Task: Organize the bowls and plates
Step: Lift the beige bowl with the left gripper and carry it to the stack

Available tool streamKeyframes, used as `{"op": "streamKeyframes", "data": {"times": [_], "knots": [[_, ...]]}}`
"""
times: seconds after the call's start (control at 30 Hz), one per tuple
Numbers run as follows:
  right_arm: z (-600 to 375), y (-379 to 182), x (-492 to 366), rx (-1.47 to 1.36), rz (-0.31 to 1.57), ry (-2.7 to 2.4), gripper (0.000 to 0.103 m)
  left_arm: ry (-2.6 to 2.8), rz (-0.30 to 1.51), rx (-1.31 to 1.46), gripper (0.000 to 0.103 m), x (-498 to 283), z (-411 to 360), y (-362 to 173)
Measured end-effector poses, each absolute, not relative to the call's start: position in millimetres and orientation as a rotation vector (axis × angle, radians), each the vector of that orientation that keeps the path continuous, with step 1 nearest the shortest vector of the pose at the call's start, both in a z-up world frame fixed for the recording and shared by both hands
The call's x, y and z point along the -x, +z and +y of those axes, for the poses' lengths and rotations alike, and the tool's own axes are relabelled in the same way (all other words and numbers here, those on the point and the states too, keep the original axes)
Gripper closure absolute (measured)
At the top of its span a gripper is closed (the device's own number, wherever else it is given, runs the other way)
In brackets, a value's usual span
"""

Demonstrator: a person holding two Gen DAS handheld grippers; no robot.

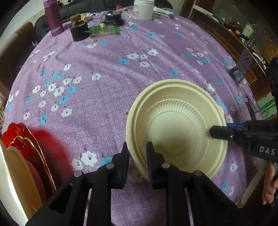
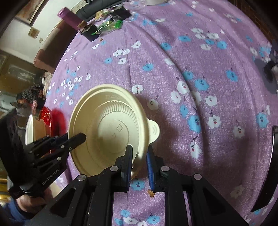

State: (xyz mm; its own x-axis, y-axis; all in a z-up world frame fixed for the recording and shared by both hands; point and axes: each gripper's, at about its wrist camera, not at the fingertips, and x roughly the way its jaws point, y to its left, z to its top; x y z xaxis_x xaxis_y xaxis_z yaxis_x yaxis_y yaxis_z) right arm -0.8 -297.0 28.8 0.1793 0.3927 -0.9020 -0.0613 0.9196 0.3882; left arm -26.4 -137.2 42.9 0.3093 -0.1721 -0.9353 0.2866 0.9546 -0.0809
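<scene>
Two nested cream bowls (image 1: 175,121), a ribbed one inside a larger one with a patterned rim and a tab handle (image 2: 153,129), hang just above the purple flowered tablecloth (image 1: 107,83). My left gripper (image 1: 137,147) straddles the near rim, one finger outside and one inside, and is shut on it. My right gripper (image 2: 139,151) is shut on the opposite rim beside the tab. Each gripper shows in the other's view: the right one (image 1: 214,133) from the right, the left one (image 2: 80,137) from the left.
Red gold-edged plates (image 1: 22,139) and cream plates (image 1: 19,173) stand at the table's near left edge. At the far side are a purple bottle (image 1: 53,17), a white jar (image 1: 143,9), a black pot (image 1: 79,31) and a green wrapper (image 1: 102,29). A dark stand (image 1: 241,67) is at the right edge.
</scene>
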Motion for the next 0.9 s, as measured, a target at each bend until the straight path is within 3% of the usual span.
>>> {"op": "streamKeyframes", "data": {"times": [0.9], "knots": [[-281.8, 63.4, 19.7, -0.282, 1.264, 0.306, 0.086, -0.256, 1.030, -0.268, 0.085, 50.7, -132.7, 79.2]]}}
